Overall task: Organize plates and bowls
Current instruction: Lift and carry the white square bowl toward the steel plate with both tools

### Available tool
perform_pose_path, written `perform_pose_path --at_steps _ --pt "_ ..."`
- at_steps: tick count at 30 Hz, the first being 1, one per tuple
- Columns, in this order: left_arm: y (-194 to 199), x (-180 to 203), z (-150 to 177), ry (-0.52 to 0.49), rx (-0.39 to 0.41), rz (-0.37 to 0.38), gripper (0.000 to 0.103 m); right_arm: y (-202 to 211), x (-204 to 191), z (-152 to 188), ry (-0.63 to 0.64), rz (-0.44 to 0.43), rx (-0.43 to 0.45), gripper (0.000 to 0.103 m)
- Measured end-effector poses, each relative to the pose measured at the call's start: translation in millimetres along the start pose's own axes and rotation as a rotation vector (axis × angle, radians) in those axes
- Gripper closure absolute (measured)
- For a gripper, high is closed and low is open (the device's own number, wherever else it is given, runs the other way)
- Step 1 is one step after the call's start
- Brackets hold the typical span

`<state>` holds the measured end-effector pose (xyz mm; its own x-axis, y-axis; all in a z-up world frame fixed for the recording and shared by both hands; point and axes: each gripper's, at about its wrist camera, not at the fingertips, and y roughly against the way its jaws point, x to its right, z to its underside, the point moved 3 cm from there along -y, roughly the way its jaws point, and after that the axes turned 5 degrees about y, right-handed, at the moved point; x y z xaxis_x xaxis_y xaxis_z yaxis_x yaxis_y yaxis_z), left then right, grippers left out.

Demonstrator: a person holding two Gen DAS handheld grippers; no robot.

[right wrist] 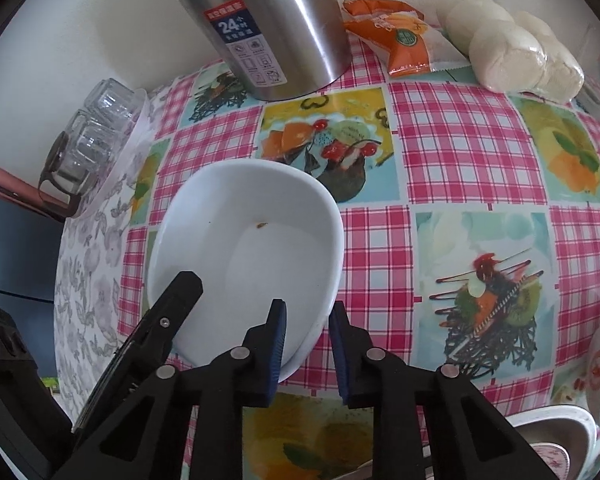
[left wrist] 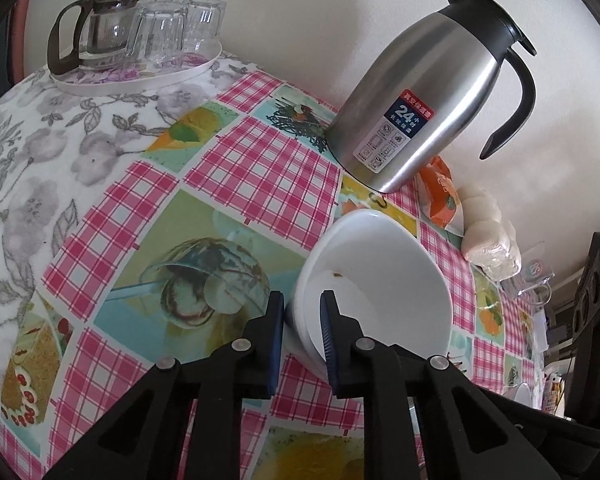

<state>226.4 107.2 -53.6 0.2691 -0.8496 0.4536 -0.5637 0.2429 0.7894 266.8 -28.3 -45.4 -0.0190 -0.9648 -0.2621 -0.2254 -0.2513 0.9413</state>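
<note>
The bench [left wrist: 260,152] is viewed steeply downward from close by both wrist cameras; the white bowl [left wrist: 380,280] and steel jug [right wrist: 268,20] are shared.

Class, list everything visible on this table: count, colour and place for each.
stacked white ceramic bowls: at least two, white, table centre
stainless steel thermos jug: one, silver, black lid, behind bowls
glass teapot: one, clear, on tray
upturned drinking glasses: about four, clear, on tray
round tray: one, white, far left
orange snack packet: one, orange, beside jug
bagged steamed buns: one bag, white, beside packet
checked tablecloth: one, pink, under bowls
grey floral cloth: one, grey-white, under tray
left gripper: one, black, shut on bowl rim
right gripper: one, black, straddling bowl rim, grip unclear
</note>
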Motion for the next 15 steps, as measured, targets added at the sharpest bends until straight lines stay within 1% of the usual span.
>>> perform_pose_path --at_steps 6,15 --pt "21.1 15.2 -4.5 -0.047 0.034 0.008 0.085 14.7 -0.2 2.3 0.003 -0.015 0.043 0.080" --pt "64.7 64.1 3.3 -0.157 0.084 0.033 0.084 78.1 10.5 14.4 -0.013 -0.023 0.175 0.080"
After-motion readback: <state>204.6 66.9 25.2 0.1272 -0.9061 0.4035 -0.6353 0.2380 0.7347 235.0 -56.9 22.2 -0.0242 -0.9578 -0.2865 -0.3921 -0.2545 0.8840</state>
